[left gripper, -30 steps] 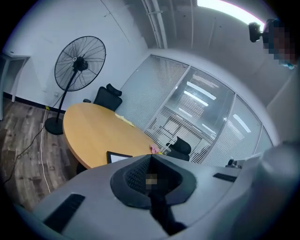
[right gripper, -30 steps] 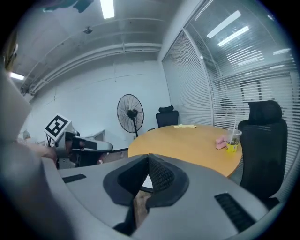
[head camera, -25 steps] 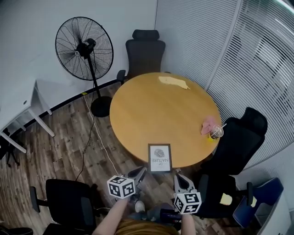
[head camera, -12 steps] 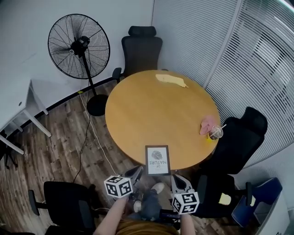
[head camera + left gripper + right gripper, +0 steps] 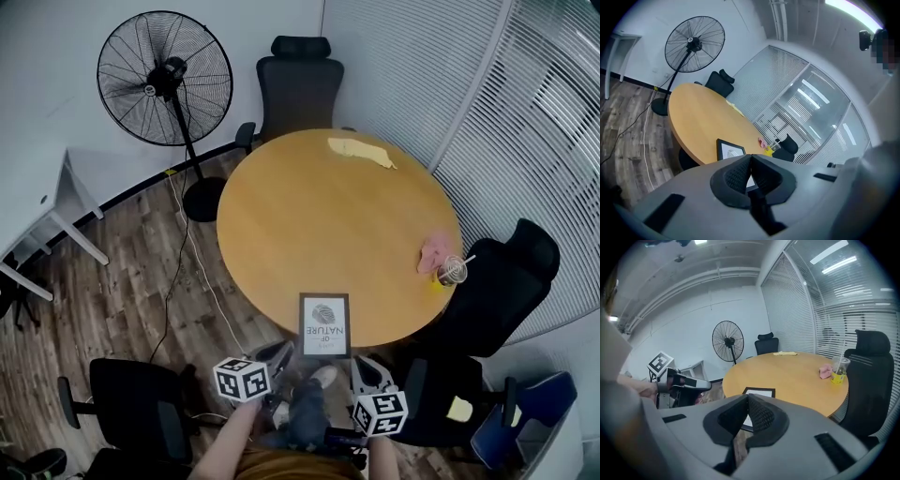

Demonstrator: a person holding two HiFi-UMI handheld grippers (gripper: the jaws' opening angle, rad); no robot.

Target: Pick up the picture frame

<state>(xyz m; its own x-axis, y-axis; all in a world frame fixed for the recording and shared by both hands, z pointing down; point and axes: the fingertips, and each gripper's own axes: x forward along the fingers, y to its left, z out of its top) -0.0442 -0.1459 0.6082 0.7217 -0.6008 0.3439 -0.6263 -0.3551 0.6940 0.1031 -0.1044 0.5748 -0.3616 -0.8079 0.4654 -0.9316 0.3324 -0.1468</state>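
Observation:
The picture frame (image 5: 324,324) is black with a white print and lies flat at the near edge of the round wooden table (image 5: 319,216). It also shows in the left gripper view (image 5: 730,150) and the right gripper view (image 5: 759,392). My left gripper (image 5: 281,354) is held just short of the table edge, left of the frame, with its jaws shut and empty (image 5: 751,157). My right gripper (image 5: 362,366) sits below the frame's right corner, its jaws likewise pressed together on nothing (image 5: 747,397). Neither touches the frame.
A drink cup with a straw (image 5: 451,271) and a pink object (image 5: 432,250) stand at the table's right edge. A yellow cloth (image 5: 360,151) lies at the far side. Black office chairs (image 5: 296,89) (image 5: 502,281) (image 5: 141,412) ring the table. A floor fan (image 5: 165,80) stands at the left.
Both grippers have sunk a little and drawn slightly back toward the person. The picture frame has not moved, and both pairs of jaws stay shut.

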